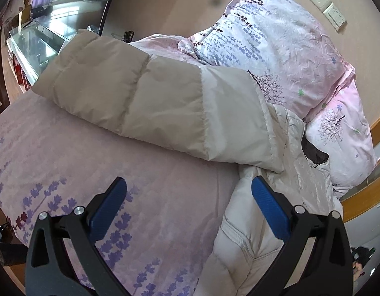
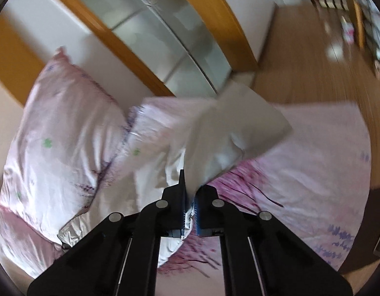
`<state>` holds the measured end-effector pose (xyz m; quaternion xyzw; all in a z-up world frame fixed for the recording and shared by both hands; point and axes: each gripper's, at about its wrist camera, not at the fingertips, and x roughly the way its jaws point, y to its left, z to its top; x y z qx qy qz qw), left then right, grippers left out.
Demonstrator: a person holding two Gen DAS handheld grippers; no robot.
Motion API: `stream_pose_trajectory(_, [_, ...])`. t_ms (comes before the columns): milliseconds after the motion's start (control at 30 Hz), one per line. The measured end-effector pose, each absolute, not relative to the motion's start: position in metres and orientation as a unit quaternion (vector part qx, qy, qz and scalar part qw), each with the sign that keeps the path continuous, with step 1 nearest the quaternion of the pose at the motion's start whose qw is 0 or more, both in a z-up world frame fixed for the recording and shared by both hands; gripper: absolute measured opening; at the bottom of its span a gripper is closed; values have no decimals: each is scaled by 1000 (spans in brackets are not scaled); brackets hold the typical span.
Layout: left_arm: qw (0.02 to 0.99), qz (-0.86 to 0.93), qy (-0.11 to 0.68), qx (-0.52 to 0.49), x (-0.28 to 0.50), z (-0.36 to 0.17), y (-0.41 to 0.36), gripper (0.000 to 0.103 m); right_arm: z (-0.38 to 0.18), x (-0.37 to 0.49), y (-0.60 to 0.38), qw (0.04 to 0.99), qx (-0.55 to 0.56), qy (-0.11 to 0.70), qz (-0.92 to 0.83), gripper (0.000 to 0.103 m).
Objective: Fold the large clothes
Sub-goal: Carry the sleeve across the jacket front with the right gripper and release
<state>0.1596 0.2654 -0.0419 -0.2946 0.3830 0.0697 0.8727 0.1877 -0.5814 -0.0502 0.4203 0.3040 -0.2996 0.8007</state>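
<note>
A puffy down jacket, white with beige quilted sleeve [image 1: 130,93], lies on the bed; its white body [image 1: 251,241] bunches at the lower right of the left wrist view. My left gripper [image 1: 190,197] is open and empty above the bedspread, its right finger [image 1: 268,209] over the jacket's white body. My right gripper [image 2: 190,204] is shut on a fold of the white jacket [image 2: 229,133] and holds it lifted above the bed; that view is motion-blurred.
The bed has a pink bedspread with purple flowers [image 1: 91,172]. Floral pillows [image 1: 276,42] lie at the head, also in the right wrist view [image 2: 59,135]. A glass TV stand [image 1: 34,42] is at left. Wooden floor [image 2: 313,49] lies beyond the bed.
</note>
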Motion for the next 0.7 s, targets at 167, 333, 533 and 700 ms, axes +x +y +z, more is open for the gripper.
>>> stream_pose_trajectory(167, [883, 75, 369, -280, 157, -37, 266, 101, 0, 219, -548, 852, 348, 286, -266, 5])
stream_pose_trajectory(333, [887, 75, 364, -276, 156, -33, 270, 101, 53, 252, -496, 905, 261, 263, -210, 5])
stream_pose_trajectory(533, [888, 76, 360, -276, 153, -33, 275, 101, 93, 280, -424, 942, 182, 249, -130, 5])
stream_pose_trajectory(700, [894, 79, 354, -265, 151, -29, 274, 101, 109, 306, -349, 956, 136, 257, -35, 5])
